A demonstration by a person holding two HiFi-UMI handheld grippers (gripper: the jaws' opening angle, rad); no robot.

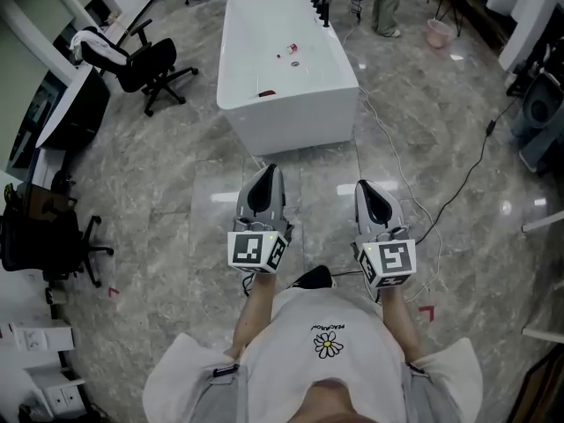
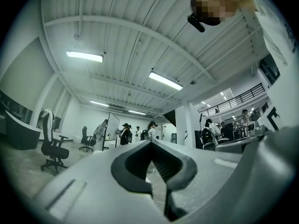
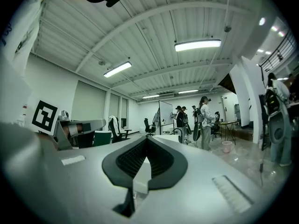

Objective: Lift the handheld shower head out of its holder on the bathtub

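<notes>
— How far along was the job?

— Not begun, by my reading. The left gripper (image 1: 267,169) and the right gripper (image 1: 364,185) were held side by side in front of the person's waist, pointing ahead. Each one's own view showed its jaws pressed together at the tips, with nothing caught in the hollow between the pads.

— And the shower head?

— The shower head (image 1: 322,3) was only a small dark shape among the fittings at the far end of the bathtub (image 1: 291,129). It was too small to tell apart from its holder, so I judged it was not yet lifted out. It was well apart from both grippers, with the whole tub and a stretch of floor between. The walk, the reach, the grip and the lift were all left to do.

— What was the ground like?

— The floor (image 1: 176,192) was glossy grey marble-patterned tile that threw back the ceiling lights. A thin cable (image 1: 388,152) trailed past the tub's right side, something to step over, I thought.

— The room?

— It was a big open hall. An office chair (image 1: 152,69) stood to the tub's left beside a desk (image 1: 75,104), and a pink bucket (image 1: 438,32) sat far right. A person (image 1: 386,3) stood beyond the tub. A small red thing (image 1: 286,55) lay in the tub.
</notes>
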